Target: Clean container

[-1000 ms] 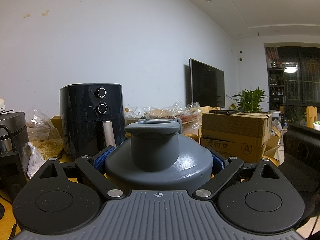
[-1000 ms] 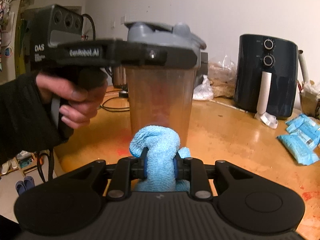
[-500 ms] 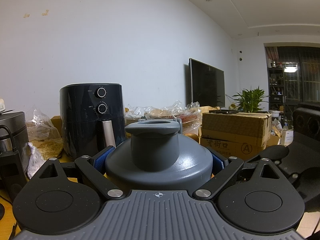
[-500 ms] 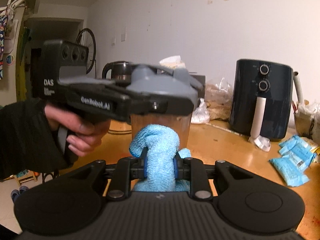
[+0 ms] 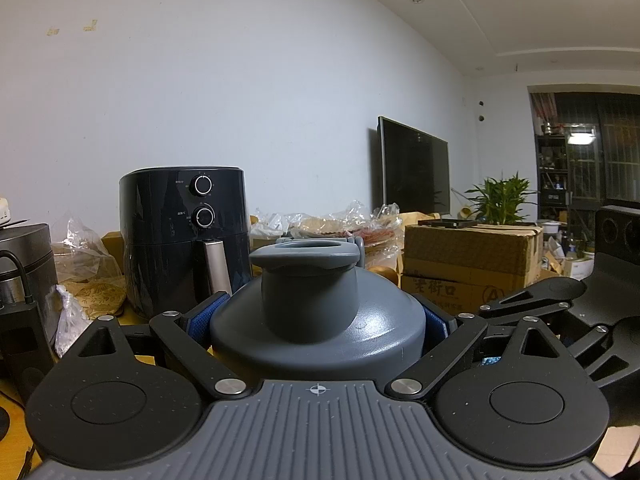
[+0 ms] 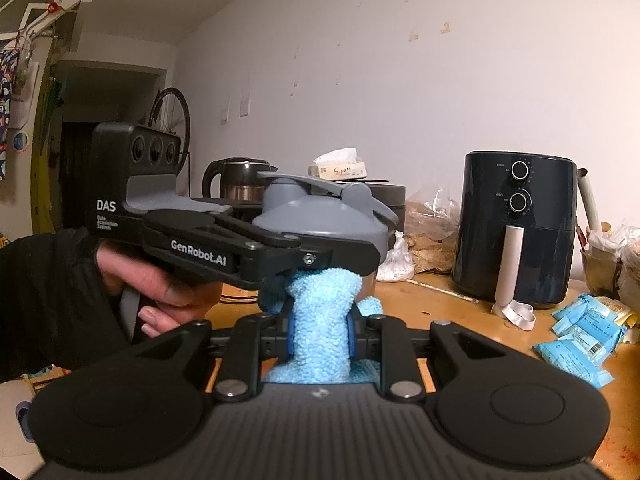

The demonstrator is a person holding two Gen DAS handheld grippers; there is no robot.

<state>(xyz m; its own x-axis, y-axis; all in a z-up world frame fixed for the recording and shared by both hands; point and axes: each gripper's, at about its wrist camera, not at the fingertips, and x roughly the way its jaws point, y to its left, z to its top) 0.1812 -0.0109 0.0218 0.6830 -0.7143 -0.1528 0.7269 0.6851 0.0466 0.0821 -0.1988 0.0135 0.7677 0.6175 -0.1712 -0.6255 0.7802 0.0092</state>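
Note:
A shaker bottle with a grey lid [image 5: 308, 280] stands upright on the wooden table [image 6: 440, 308]. My left gripper [image 5: 320, 318] is shut on the lid, its blue pads [image 5: 204, 314] pressed against both sides. In the right wrist view a person's hand holds that left gripper [image 6: 340, 256] level around the lid [image 6: 320, 216]. My right gripper [image 6: 320, 328] is shut on a light blue cloth [image 6: 320, 292]. The top of the cloth touches the bottle just under the lid. The cloth and the left gripper's finger hide the bottle's body.
A black air fryer [image 6: 520, 228] stands at the back right by the wall, with blue packets [image 6: 580, 336] lying in front of it. A kettle [image 6: 236, 180] and plastic bags sit behind the bottle. A cardboard box [image 5: 468, 260] and a black charger [image 5: 20, 340] flank the scene.
My right gripper has risen with the cloth along the bottle, from low on its clear body to just below the lid. It now shows at the left view's right edge. The left gripper stayed still.

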